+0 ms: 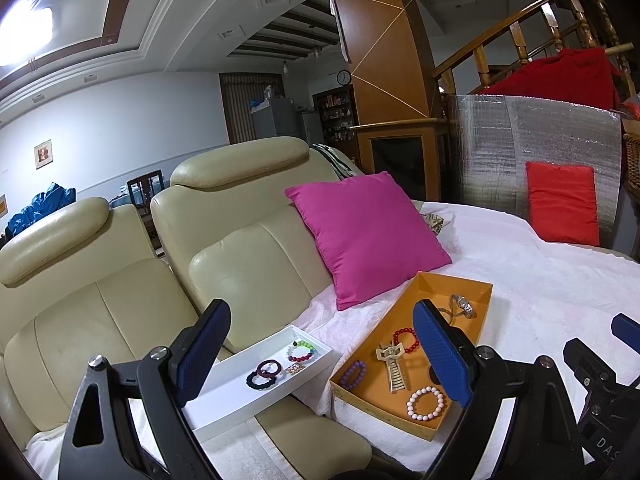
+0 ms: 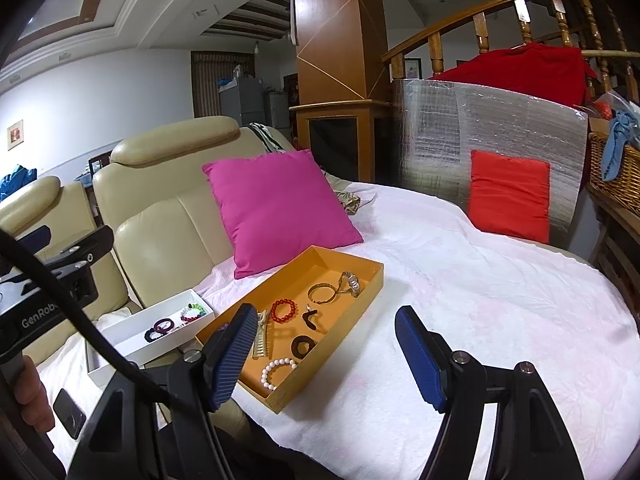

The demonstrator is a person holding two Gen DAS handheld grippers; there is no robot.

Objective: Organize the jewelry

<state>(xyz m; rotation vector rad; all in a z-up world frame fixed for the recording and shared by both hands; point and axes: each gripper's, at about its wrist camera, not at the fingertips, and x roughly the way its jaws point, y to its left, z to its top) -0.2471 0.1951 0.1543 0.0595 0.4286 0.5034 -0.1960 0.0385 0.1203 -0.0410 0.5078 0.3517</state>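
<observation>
While both grippers gape empty, orange box (image 2: pixel 362 294) holds bracelets.

Left view: right claw (image 1: pixel 624 330) cut off at the frame edge; left finger (image 1: pixel 442 354) hides part of the orange box (image 1: pixel 400 416). White tray's (image 1: pixel 224 404) gold trinket (image 1: pixel 295 368) too small to identify.

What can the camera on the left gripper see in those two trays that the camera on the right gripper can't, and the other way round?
Only the left wrist view shows the purple bead bracelet in the orange tray, and the small gold piece in the white tray.

Only the right wrist view shows the gold bangle whole, and a phone lying near the white tray.

Both show the red bead bracelet, the white bead bracelet, the cream hair claw, the watch and the pink cushion.
</observation>
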